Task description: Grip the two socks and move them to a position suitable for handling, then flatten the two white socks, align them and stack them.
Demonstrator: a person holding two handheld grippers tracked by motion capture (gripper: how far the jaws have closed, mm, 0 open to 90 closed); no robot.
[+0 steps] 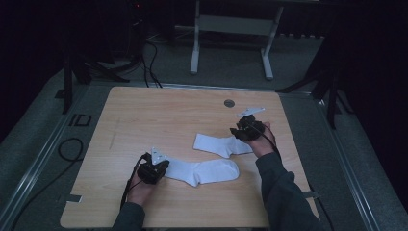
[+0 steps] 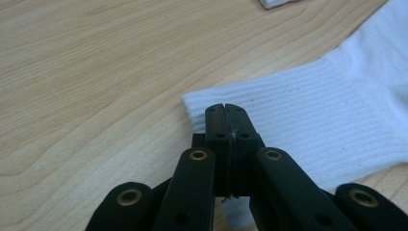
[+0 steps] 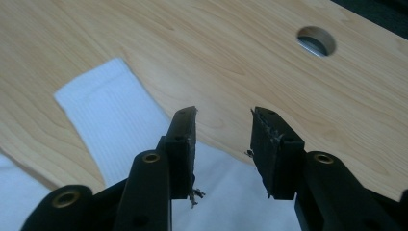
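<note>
Two white socks: left gripper (image 2: 225,113) pinches the near sock's cuff (image 2: 308,110); right gripper (image 3: 223,130), jaws apart and empty, hovers over the far sock (image 3: 108,120) beyond it

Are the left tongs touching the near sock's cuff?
Touching. In the left gripper view, the left tongs are shut on the ribbed cuff edge of the near sock, pinching it against the table.

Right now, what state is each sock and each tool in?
Near sock: flat on the table, cuff end pinched by the left tool.
Far sock: flat on the table, apart from the near sock, not gripped.
Left tool: shut on the near sock's cuff.
Right tool: open over the far sock, nothing between its jaws.
</note>
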